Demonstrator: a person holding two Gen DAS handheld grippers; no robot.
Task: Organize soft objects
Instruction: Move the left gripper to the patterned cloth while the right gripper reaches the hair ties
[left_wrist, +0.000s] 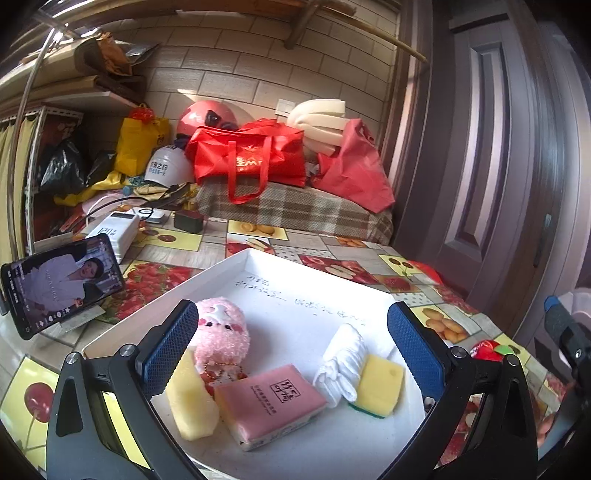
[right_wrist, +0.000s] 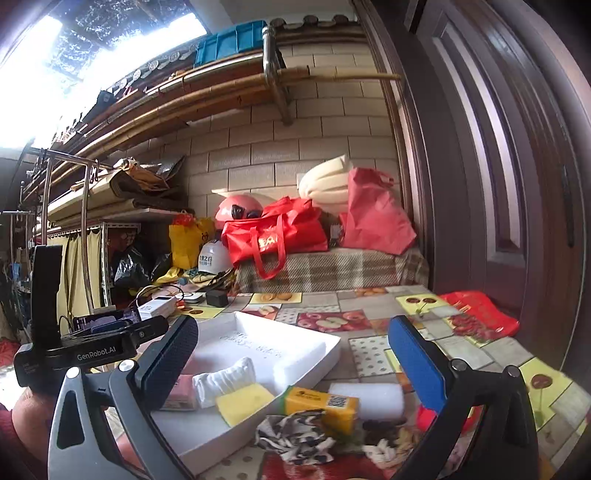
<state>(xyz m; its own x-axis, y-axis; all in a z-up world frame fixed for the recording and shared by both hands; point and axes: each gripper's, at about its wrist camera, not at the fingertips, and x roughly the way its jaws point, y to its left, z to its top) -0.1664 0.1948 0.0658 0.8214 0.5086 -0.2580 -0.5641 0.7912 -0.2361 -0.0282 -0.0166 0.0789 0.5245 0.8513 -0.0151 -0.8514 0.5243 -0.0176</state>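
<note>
A white tray (left_wrist: 258, 266) sits on the fruit-patterned tablecloth. It holds a pink plush toy (left_wrist: 221, 332), a plain yellow sponge (left_wrist: 188, 402), a pink tissue pack (left_wrist: 269, 402), a rolled white cloth (left_wrist: 343, 362) and a yellow sponge with a green base (left_wrist: 380, 384). My left gripper (left_wrist: 291, 350) hovers open over these, gripping nothing. My right gripper (right_wrist: 293, 363) stands wide open and empty by the tray's (right_wrist: 314, 354) right edge. Just outside that edge lie a yellow wrapped sponge (right_wrist: 325, 406), a white foam block (right_wrist: 369, 400) and a leopard-print fabric piece (right_wrist: 295, 432).
A phone on a stand (left_wrist: 62, 284), a white power bank (left_wrist: 114, 230) and a black charger (left_wrist: 188, 220) sit left of the tray. A plaid-covered bench (left_wrist: 295, 210) with red bags stands behind. A dark door (left_wrist: 498, 166) is on the right, with a red bag (right_wrist: 480, 310) at the table's edge.
</note>
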